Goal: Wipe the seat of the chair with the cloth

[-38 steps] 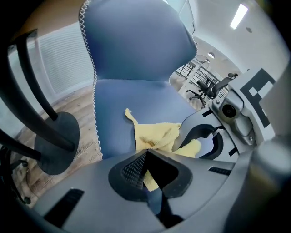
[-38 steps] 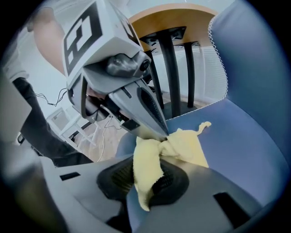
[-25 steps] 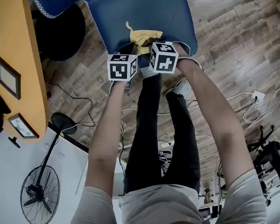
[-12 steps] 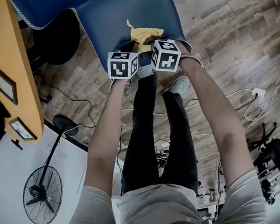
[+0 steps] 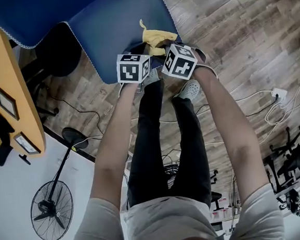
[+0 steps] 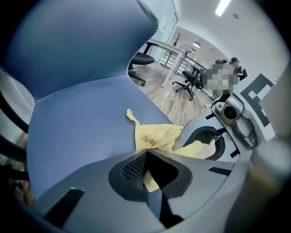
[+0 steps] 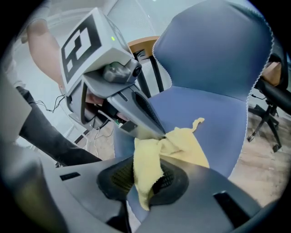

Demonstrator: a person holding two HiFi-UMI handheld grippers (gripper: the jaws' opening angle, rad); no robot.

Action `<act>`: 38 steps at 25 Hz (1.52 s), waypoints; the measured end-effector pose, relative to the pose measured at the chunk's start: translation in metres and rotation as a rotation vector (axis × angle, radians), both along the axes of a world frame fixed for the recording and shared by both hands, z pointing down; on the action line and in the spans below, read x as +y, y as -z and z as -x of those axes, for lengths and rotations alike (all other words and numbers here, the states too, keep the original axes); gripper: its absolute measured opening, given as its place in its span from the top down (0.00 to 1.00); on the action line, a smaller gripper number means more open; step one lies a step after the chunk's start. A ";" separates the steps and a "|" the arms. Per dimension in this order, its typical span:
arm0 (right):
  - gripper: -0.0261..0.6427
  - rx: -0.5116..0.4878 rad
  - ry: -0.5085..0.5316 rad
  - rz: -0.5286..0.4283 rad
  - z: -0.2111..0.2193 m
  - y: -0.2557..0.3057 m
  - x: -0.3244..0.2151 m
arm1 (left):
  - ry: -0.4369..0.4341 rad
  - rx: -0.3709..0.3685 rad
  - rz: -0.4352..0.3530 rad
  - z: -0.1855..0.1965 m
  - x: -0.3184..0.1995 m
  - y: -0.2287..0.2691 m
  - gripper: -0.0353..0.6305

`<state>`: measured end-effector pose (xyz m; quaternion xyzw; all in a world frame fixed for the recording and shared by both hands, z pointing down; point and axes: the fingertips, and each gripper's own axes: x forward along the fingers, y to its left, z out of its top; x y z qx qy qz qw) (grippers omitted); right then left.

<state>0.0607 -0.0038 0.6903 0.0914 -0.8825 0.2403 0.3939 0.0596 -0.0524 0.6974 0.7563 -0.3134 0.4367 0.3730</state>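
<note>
Left gripper (image 6: 145, 158) is clamping a corner of the yellow cloth (image 5: 157, 39), with its jaws pressed together on the fabric. Right gripper (image 7: 146, 172) is pinching another fold, its jaws closed on it, and a flap is hanging down between them. The two grippers are meeting almost tip to tip over the cloth. In the head view the cloth is lying on the blue seat (image 5: 115, 26) at 12 o'clock from both marker cubes, bunched up, with its thin tail pointing to 11 o'clock. The seat's front edge is running right under the grippers at 6 o'clock, and its side edge is passing just beside the cloth at 3 o'clock. Bare seat is spreading out toward 9 to 11 o'clock, up to the backrest (image 5: 36, 17). The orange desk (image 5: 5, 77) is sitting at 9 o'clock, well apart from the grippers. Open wood floor (image 5: 235, 25) is lying at 3 o'clock, and the cables (image 5: 281, 102) at 4 o'clock are well apart.
</note>
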 end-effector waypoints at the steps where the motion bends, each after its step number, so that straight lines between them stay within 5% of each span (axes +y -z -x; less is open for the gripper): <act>1: 0.87 -0.002 -0.018 0.000 -0.004 0.000 0.000 | -0.007 -0.002 -0.001 -0.004 0.001 0.000 0.91; 12: 0.87 0.008 -0.165 0.010 -0.035 -0.001 0.020 | 0.020 -0.003 -0.021 -0.037 0.021 0.000 0.91; 25: 0.86 0.013 -0.203 -0.040 -0.052 -0.005 0.036 | 0.090 -0.003 -0.067 -0.050 0.039 0.000 0.91; 38: 0.86 -0.047 -0.243 -0.118 -0.058 -0.005 0.039 | 0.256 0.019 -0.145 -0.049 0.045 0.001 0.91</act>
